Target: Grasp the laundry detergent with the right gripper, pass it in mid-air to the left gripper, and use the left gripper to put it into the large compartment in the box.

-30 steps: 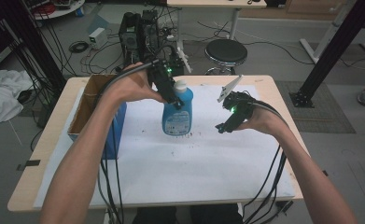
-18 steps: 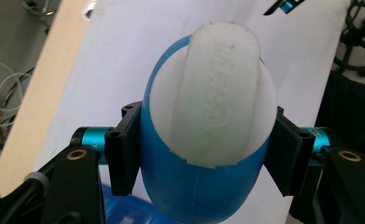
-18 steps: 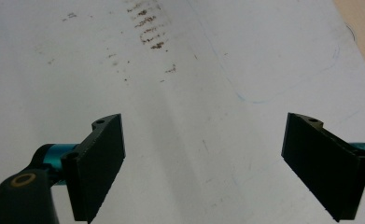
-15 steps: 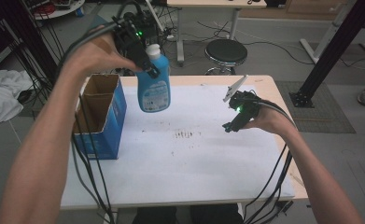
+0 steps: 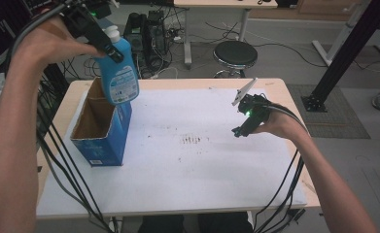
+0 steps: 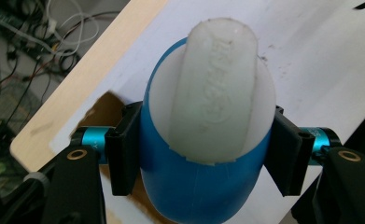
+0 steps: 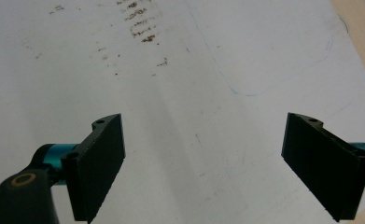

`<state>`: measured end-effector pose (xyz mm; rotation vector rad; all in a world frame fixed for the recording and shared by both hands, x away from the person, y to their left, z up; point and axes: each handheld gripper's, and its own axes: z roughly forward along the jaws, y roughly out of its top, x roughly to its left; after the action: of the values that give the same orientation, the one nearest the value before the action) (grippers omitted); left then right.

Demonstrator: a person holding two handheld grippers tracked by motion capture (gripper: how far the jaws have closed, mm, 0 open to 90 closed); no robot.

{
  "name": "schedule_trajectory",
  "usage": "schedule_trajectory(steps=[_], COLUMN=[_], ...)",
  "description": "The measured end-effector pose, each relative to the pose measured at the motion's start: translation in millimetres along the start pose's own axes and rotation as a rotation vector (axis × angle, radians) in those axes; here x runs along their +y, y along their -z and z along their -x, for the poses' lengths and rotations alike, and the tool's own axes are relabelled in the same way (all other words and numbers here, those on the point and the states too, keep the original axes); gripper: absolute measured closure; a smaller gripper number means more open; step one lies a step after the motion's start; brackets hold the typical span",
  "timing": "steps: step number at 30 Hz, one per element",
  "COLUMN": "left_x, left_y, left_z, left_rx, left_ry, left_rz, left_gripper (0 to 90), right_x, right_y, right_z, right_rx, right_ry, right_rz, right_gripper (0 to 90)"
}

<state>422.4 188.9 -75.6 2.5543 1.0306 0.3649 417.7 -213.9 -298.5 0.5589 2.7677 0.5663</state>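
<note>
A blue bottle [image 5: 121, 73] with a white cap hangs in the air over the far end of the open blue cardboard box [image 5: 101, 132]. My left gripper [image 5: 111, 48] is shut on its neck. From the left gripper view I look down on the white cap [image 6: 214, 93], and the black pads [image 6: 126, 147] press both sides of the blue bottle [image 6: 189, 186], with my left gripper [image 6: 201, 154] closed around it. My right gripper [image 5: 241, 129] hovers low over the white sheet at the right. In the right gripper view, my right gripper [image 7: 203, 163] stands open with nothing between the pads.
The box stands at the table's left edge, its top open and brown inside. A white sheet [image 5: 187, 165] with dark smudges [image 5: 192, 140] covers the table. Cables hang off both grippers. A black stool [image 5: 236, 53] and computer gear stand beyond the far edge.
My left gripper has lifted the bottle off the middle of the table, carried it up and to the left, and now holds it over the box. The right gripper has stayed about where it was.
</note>
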Motion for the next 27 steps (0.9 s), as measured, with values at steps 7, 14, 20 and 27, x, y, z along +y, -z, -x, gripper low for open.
schedule_trajectory(steps=[7, 14, 20, 27], left_x=[-21.1, -40.4, -56.7, -73.9], left_y=[3.6, -4.0, -16.4, -33.4], left_z=[-16.8, -23.2, -30.0, -35.7], left_rx=[0.03, 0.04, 0.055, 0.044], left_ry=[0.061, 0.08, 0.1, 0.125], left_rz=[-0.016, -0.036, -0.062, -0.074], left_gripper=[37.2, 37.2, 37.2, 37.2], right_x=[-1.3, 0.1, 0.5, 0.2], right_y=[-0.7, -2.5, -3.4, -3.5], right_z=[0.1, -1.1, -1.6, -2.5], right_rx=[0.0, -0.006, -0.014, -0.016], right_ry=[-0.007, 0.01, 0.021, 0.024], right_rz=[-0.02, -0.022, -0.026, -0.036], right_gripper=[12.6, 12.6, 12.6, 12.6])
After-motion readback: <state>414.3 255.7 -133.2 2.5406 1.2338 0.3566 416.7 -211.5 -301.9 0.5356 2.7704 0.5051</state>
